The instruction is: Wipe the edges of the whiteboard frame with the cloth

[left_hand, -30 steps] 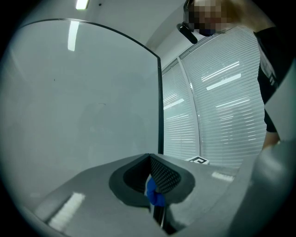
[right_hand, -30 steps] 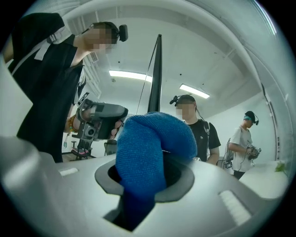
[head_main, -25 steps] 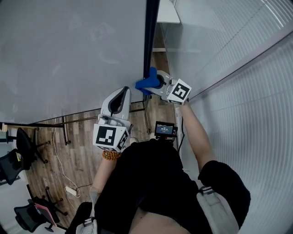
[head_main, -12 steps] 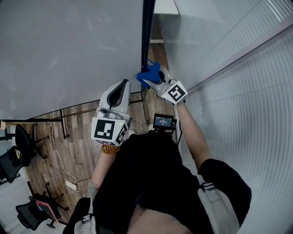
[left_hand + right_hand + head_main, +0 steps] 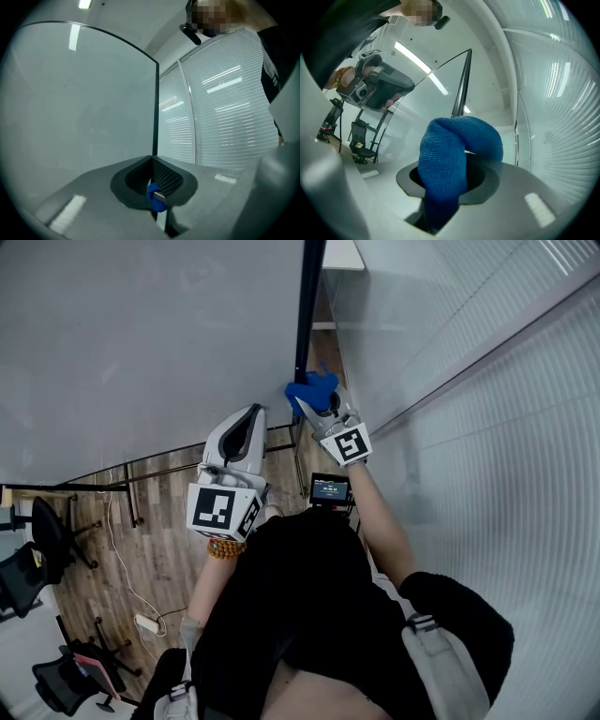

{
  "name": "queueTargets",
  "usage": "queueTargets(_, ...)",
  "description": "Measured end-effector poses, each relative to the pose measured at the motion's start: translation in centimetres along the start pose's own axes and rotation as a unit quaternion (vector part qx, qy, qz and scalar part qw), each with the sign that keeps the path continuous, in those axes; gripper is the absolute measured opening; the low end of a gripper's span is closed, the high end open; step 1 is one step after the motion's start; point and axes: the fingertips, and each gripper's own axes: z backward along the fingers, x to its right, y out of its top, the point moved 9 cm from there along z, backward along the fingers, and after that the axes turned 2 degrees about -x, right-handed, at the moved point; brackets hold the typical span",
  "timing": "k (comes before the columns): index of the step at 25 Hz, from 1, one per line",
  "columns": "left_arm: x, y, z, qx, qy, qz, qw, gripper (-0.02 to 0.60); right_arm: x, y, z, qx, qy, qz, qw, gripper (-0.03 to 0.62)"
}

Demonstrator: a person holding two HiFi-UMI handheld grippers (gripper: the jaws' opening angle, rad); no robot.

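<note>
– Office room: wood floor (image 5: 103, 549), office chairs (image 5: 42, 531) lower left, glass wall (image 5: 487, 381) with blinds on the right. Big whiteboard (image 5: 141, 352) fills the upper left of the head view.
– Frame?
– Dark whiteboard frame (image 5: 307, 306), a vertical strip down the board's right side, just beside the glass wall.
– Cloth location?
– Blue cloth (image 5: 307, 392) sits low on that vertical strip. It overlaps the strip on both sides and looks pressed against it.
– Who's got it?
– Right tongs (image 5: 322, 407), pinching the cloth. In the right gripper view it's bunched up, bulging over the tong tips and hiding them, with one fold running down into the gap.
– Left tongs?
– Left tongs (image 5: 251, 423) pressed together, nothing between them. In the left gripper view the tips meet in line with the frame strip. A bit of the blue cloth shows beyond, through the opening under the tips.
– Left touching the board?
– Can't tell. It points up toward the board's lower right corner, left of the cloth and apart from it.
– Anything else?
– Person in a black top, bead bracelet (image 5: 225, 559) at the left wrist, small lit screen (image 5: 330, 490) at the chest between the arms.
</note>
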Motion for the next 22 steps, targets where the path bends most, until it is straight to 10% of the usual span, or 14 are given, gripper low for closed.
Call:
queueTargets(6,0.8,0.4,2.1,0.003,-0.004,0.003,1.0,0.002,-0.3,-0.9,2.1,-0.059,-0.063,-0.062,0.994,0.144)
queueTargets(22,1.9,-1.2,3.2,0.007,-0.013,0.0,0.9999,0.002,-0.5,-3.8,2.2,-0.054,-0.07,-0.088,0.992,0.164)
